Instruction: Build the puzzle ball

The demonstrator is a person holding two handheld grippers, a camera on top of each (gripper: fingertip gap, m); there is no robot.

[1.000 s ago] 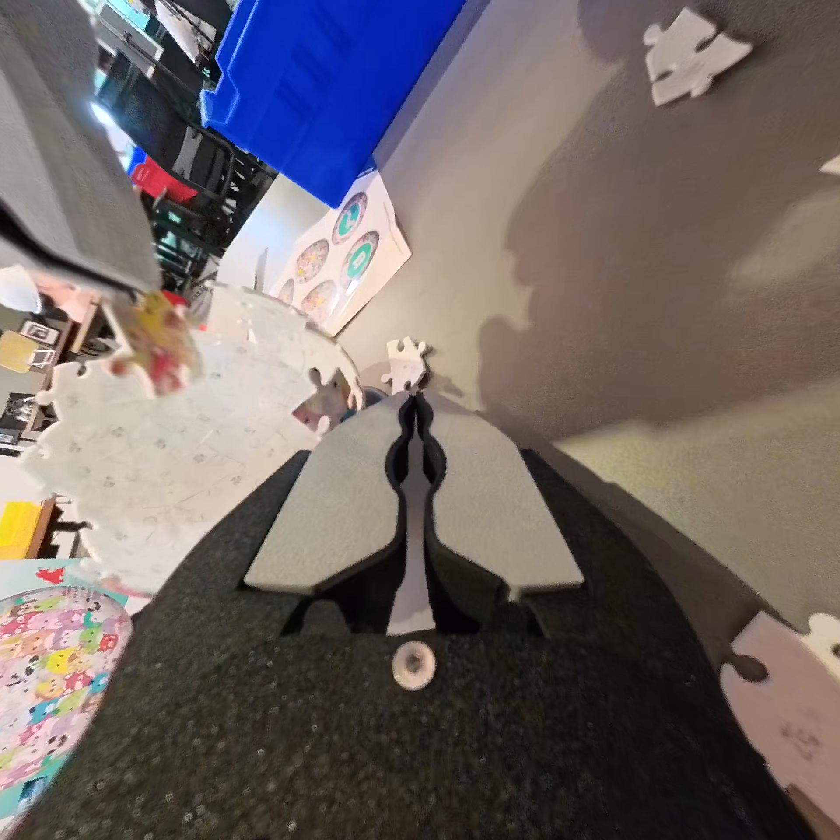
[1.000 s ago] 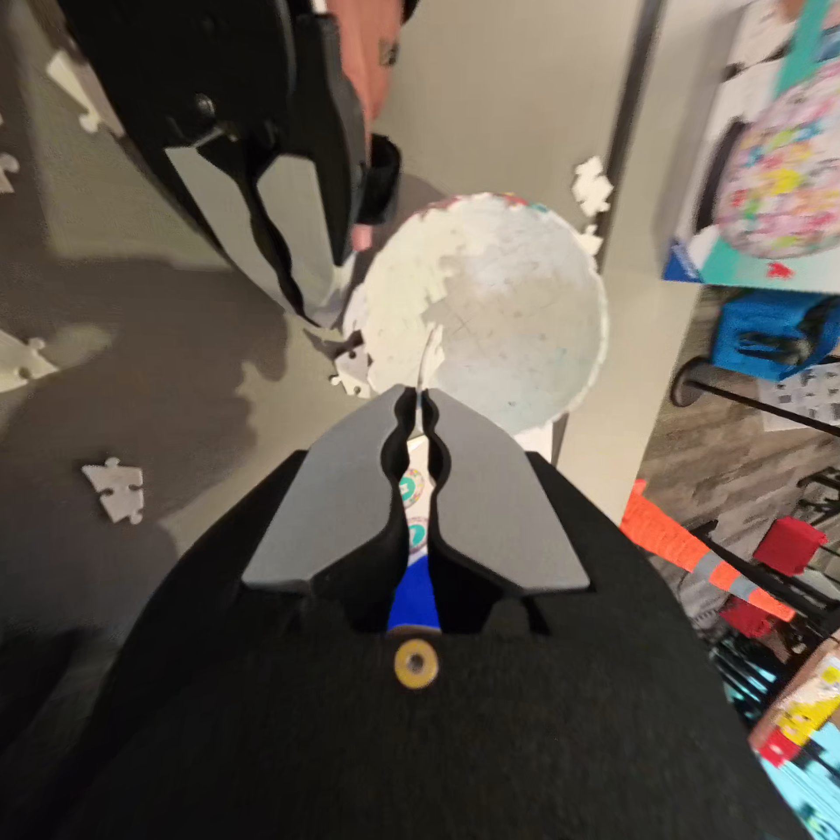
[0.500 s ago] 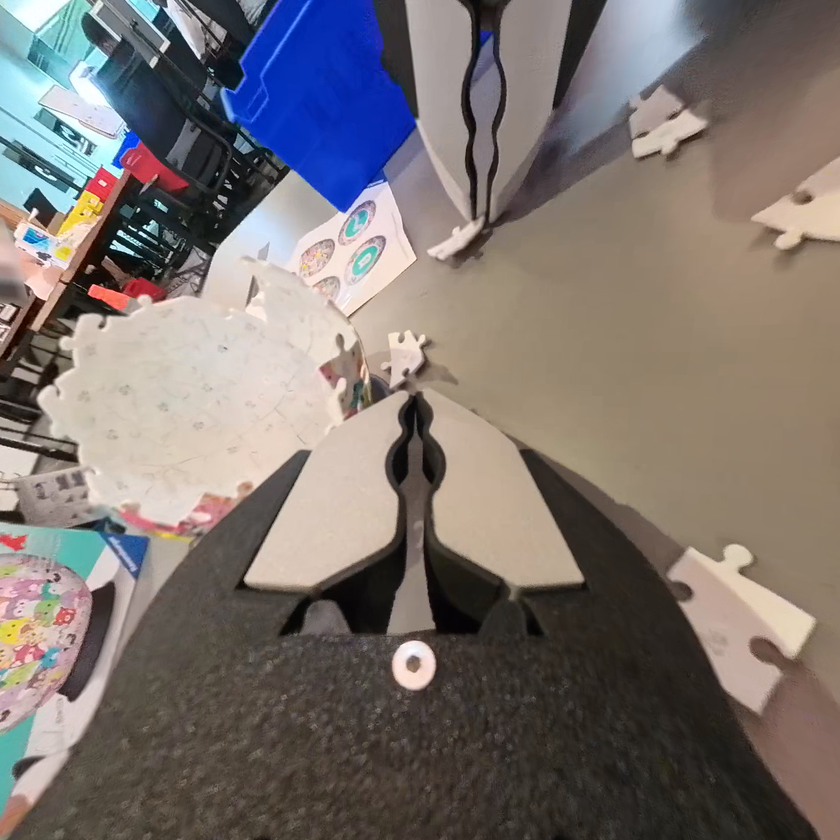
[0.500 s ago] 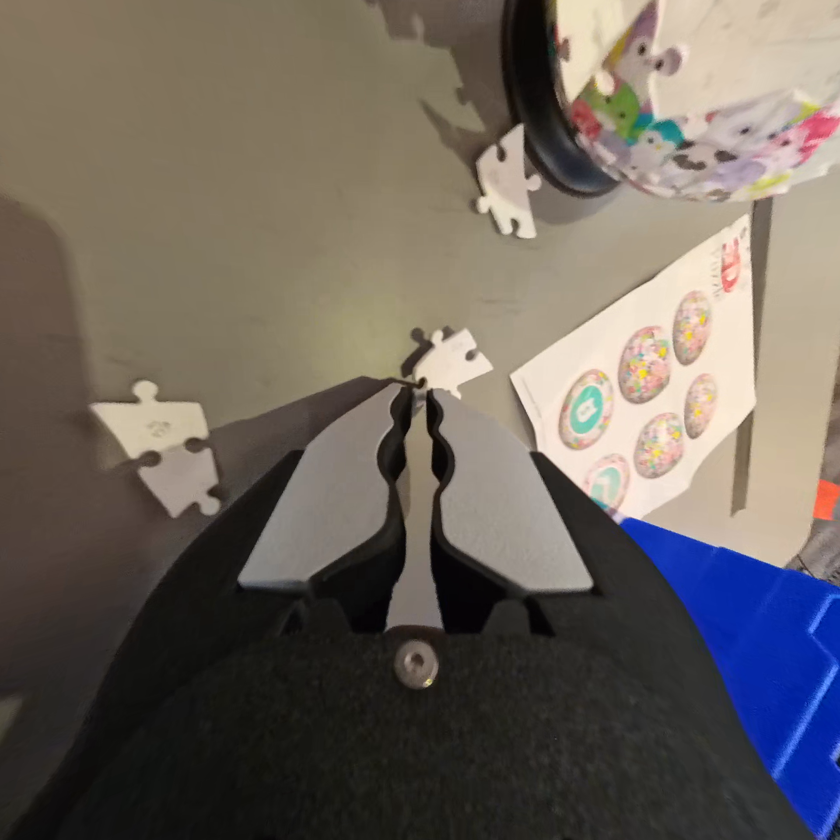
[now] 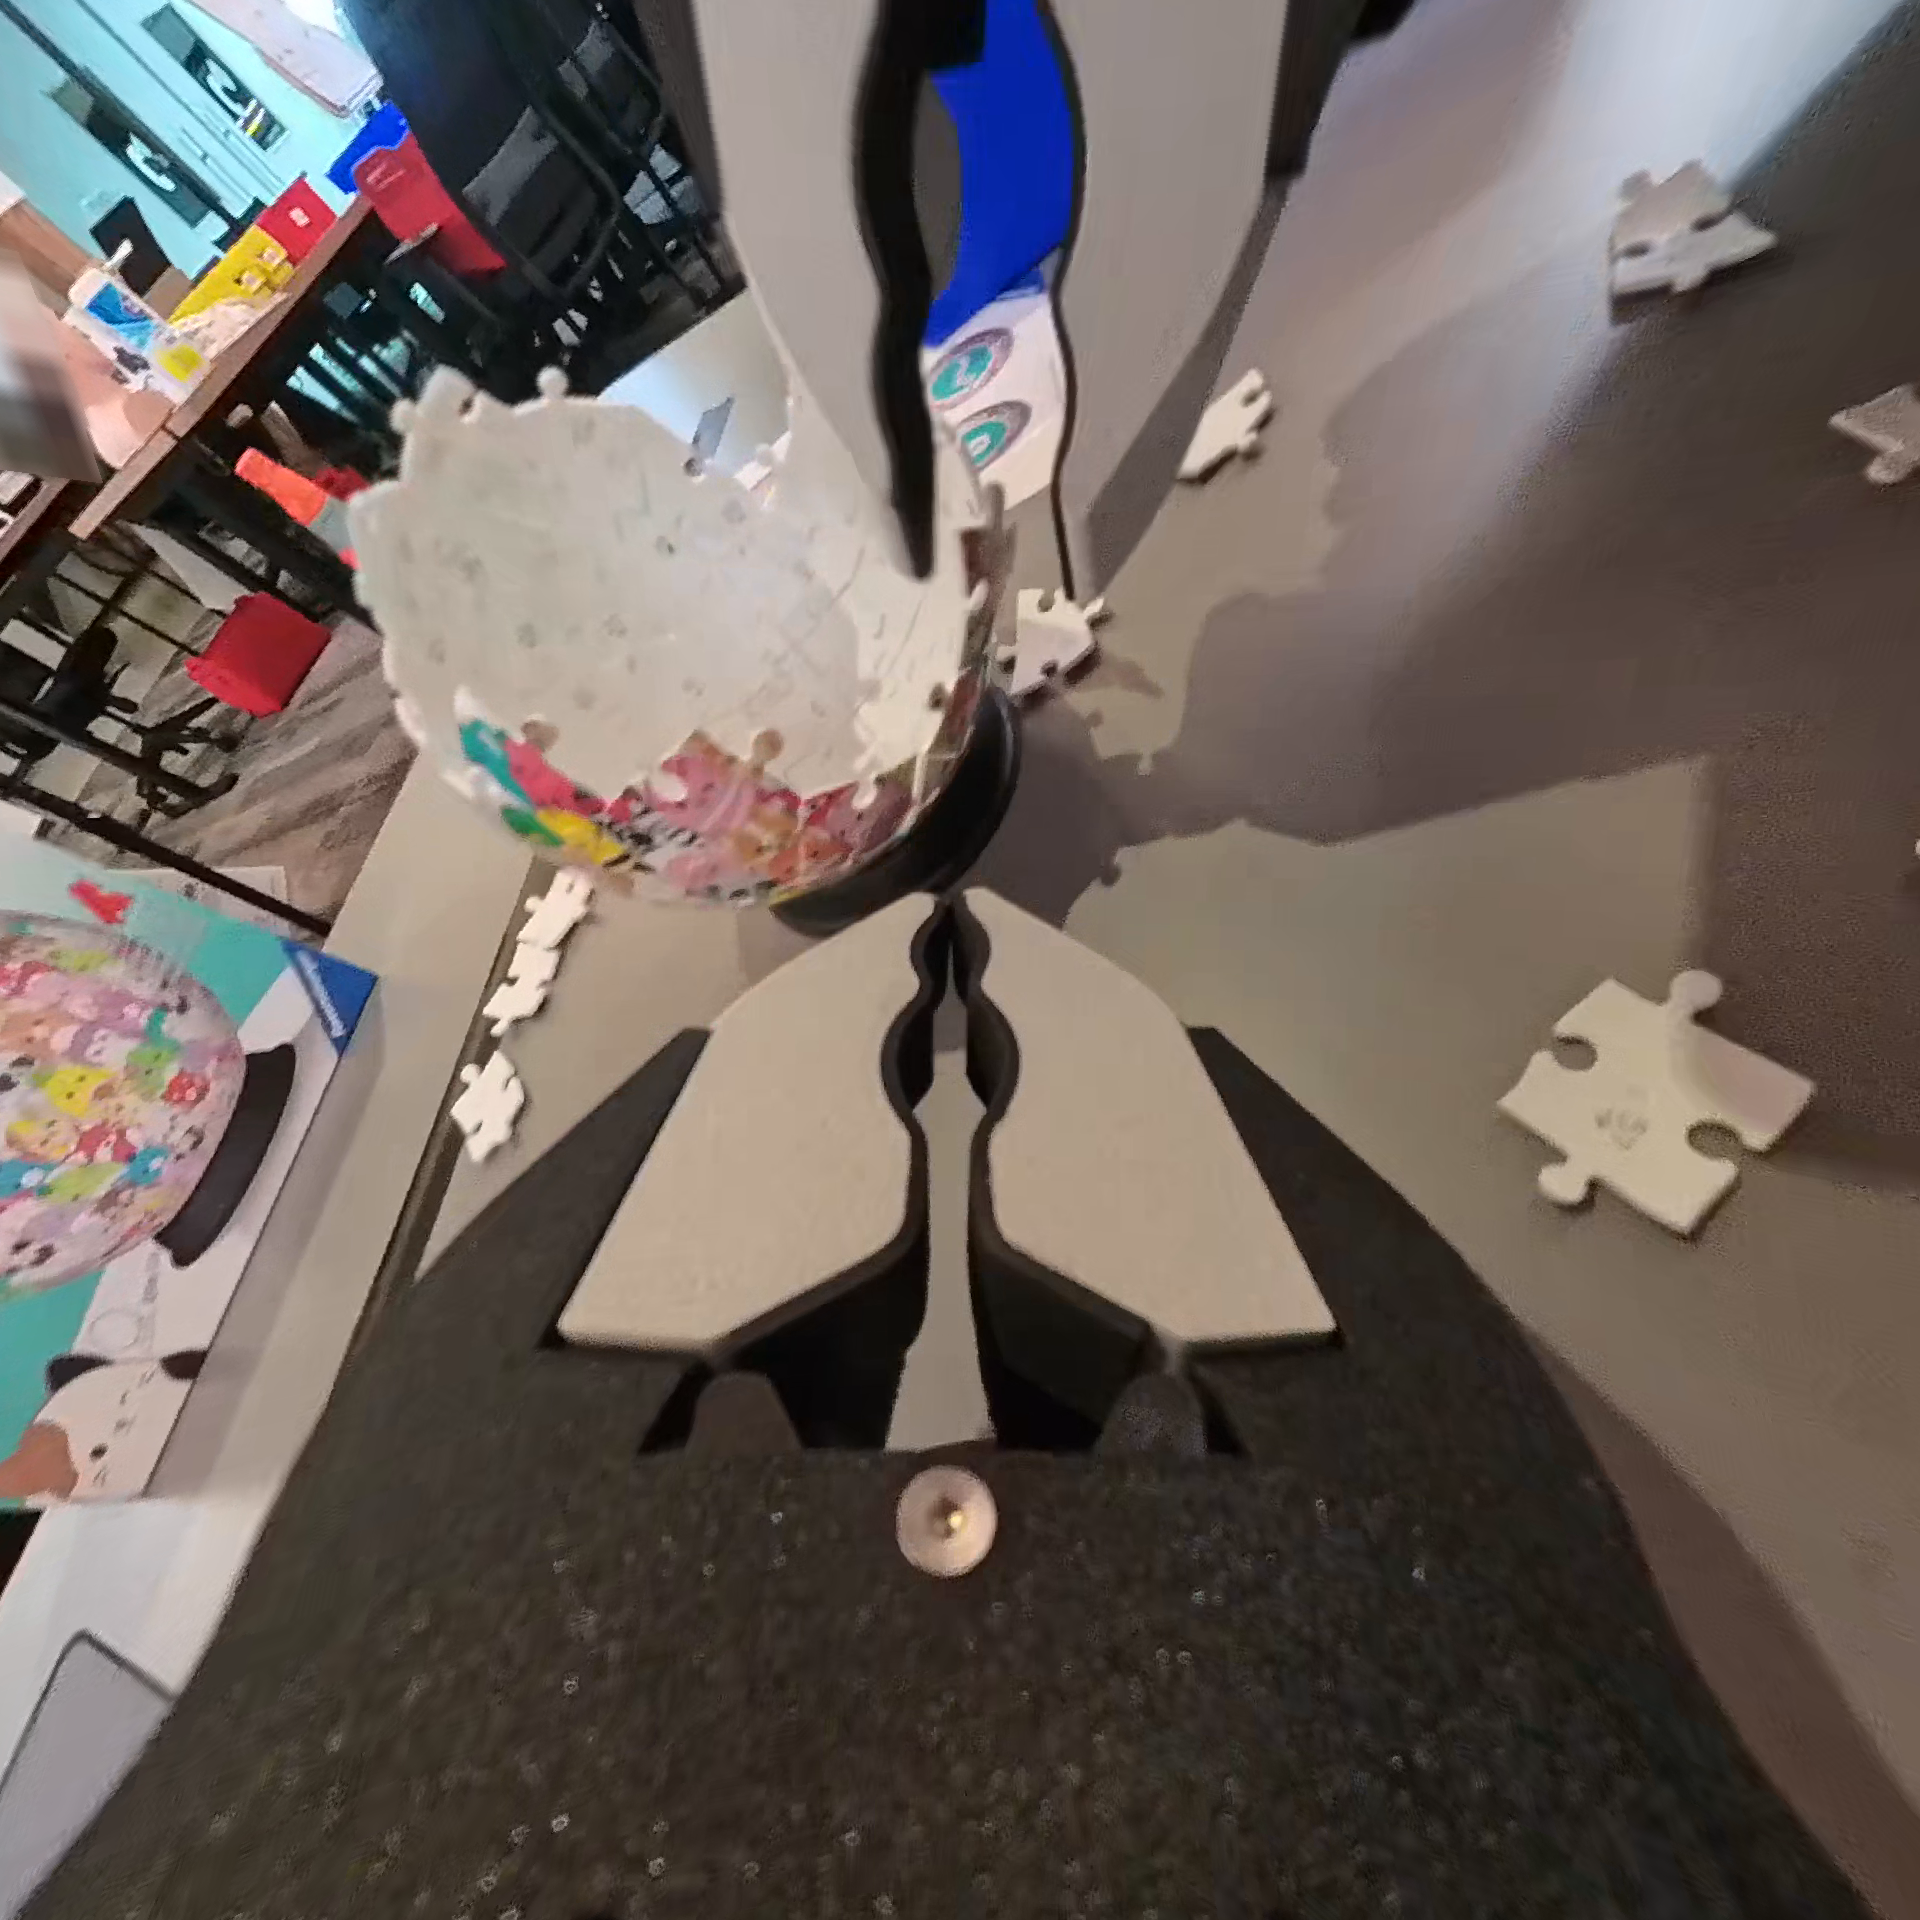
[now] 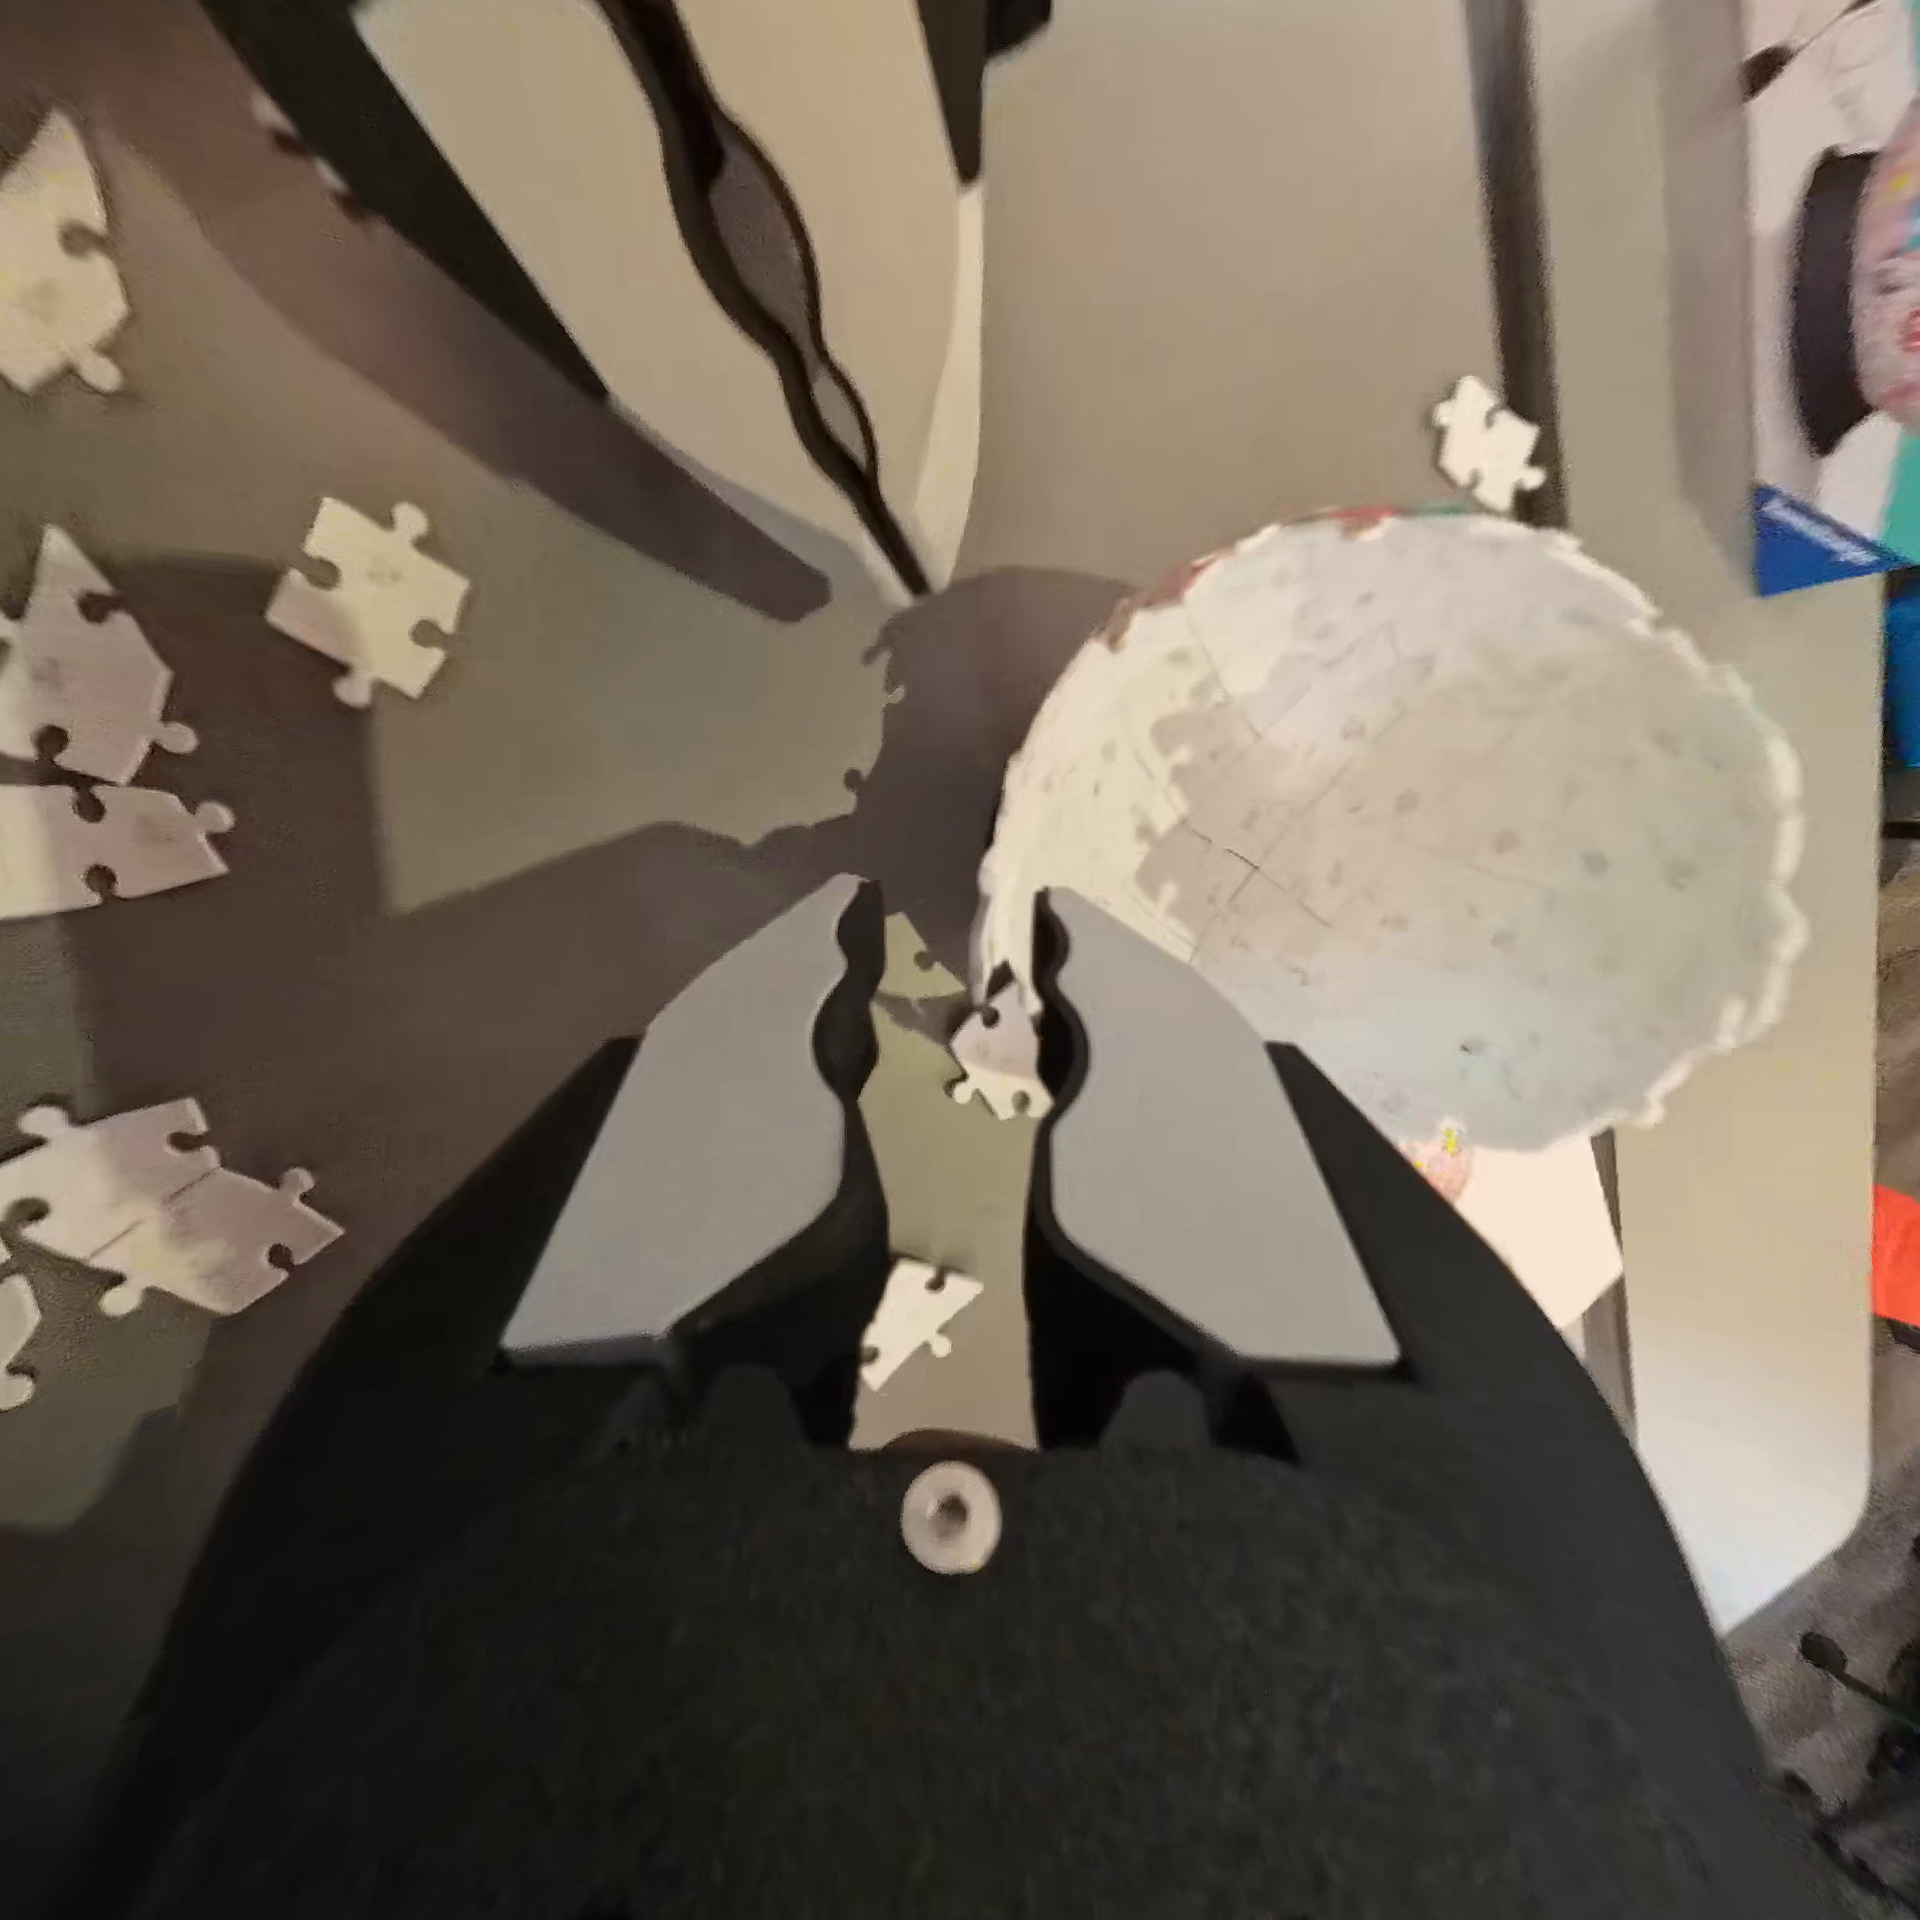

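Note:
The half-built puzzle ball (image 5: 644, 623) is an open white bowl with a coloured outside. It sits on a black stand (image 5: 935, 821). It also shows in the right wrist view (image 6: 1455, 831). My left gripper (image 5: 951, 920) is shut with nothing showing between its pads, close to the stand. It also shows in the right wrist view (image 6: 914, 587). My right gripper (image 6: 956, 899) is open above the ball's near rim and holds nothing. It also shows from above in the left wrist view (image 5: 992, 566). A loose white piece (image 6: 997, 1049) lies on the table below it, beside the stand (image 5: 1049, 634).
Loose white pieces lie face down on the grey table, such as one pair (image 5: 1652, 1101), one piece (image 6: 369, 597) and another (image 6: 914, 1320). The puzzle box (image 5: 135, 1091) stands at the table's edge. A blue bin (image 5: 997, 156) and a printed sheet (image 5: 977, 395) are behind. Left tips to right tips: about 6 cm. My right tips are roughly 8 cm from the loose white piece (image 6: 997, 1049). Seen from the left wrist view (image 5: 1052, 642) as well.
My right gripper was shut on a colourful piece beside the ball a second ago; it then swung over the table and now stands open at the ball's rim. My left gripper stayed shut.

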